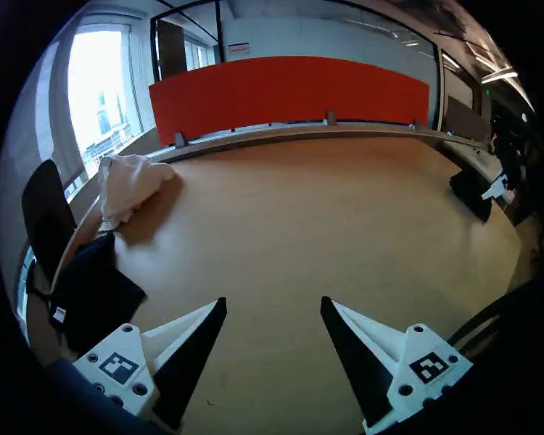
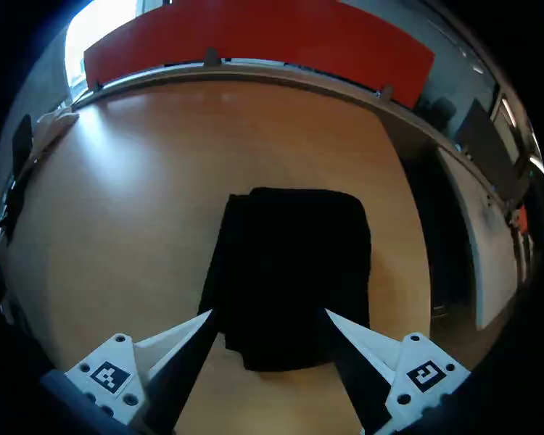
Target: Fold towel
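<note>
In the left gripper view, the left gripper [image 1: 272, 300] hangs over the bare wooden table [image 1: 308, 217]. Its two fingers are wide apart. They hold nothing and nothing lies between them. A cream towel [image 1: 130, 185] sits in a bumpy heap at the table's edge, well ahead of the fingers and off to their left. It is not folded. Behind the table stands a long red wall [image 1: 286, 90].

In the right gripper view, the right gripper [image 2: 268, 313] is just above a black towel [image 2: 294, 254]. The towel lies flat on the table [image 2: 127, 203] in a neat block, so it looks folded already. Its long side runs straight away from the fingers, and it sits right in front of them. The two fingers are wide apart, one by each near side of the towel. They are not squeezing it. I cannot tell if the tips touch it. The cream towel [image 2: 51, 127] shows far off at the left edge of the table.

I think the cream towel is the one that needs folding next. The left gripper looks nearer to it. It would have to go forward and to the left to reach it.
</note>
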Available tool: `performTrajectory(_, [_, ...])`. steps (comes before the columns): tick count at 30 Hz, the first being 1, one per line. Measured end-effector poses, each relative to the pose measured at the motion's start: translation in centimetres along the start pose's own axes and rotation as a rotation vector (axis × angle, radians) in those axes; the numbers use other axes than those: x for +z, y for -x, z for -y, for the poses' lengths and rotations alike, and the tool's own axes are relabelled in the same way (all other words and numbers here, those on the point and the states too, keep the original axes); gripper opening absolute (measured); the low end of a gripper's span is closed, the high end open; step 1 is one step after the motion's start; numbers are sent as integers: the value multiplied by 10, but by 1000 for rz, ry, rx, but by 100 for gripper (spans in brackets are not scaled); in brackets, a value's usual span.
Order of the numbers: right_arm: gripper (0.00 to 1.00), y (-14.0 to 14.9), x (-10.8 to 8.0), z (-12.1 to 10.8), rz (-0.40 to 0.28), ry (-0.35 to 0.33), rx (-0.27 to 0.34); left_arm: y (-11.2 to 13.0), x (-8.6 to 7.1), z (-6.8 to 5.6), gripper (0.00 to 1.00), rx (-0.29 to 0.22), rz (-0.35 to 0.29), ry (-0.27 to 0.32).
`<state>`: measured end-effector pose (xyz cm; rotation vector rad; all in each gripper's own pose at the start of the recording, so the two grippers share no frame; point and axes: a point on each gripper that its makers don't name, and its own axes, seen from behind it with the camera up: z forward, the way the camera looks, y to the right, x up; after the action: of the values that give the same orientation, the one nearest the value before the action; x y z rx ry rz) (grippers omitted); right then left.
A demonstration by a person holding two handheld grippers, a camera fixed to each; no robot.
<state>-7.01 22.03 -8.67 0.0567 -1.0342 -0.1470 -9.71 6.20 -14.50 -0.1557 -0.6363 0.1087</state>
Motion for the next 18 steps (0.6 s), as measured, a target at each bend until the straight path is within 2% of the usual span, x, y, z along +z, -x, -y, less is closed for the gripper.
performTrajectory(9, [100, -27, -22, -6, -118, 35, 50, -3, 1, 2, 96, -7, -10, -3])
performTrajectory(18, [100, -36, -32, -9, -199, 78, 118, -5, 3, 3, 96, -16, -18, -5])
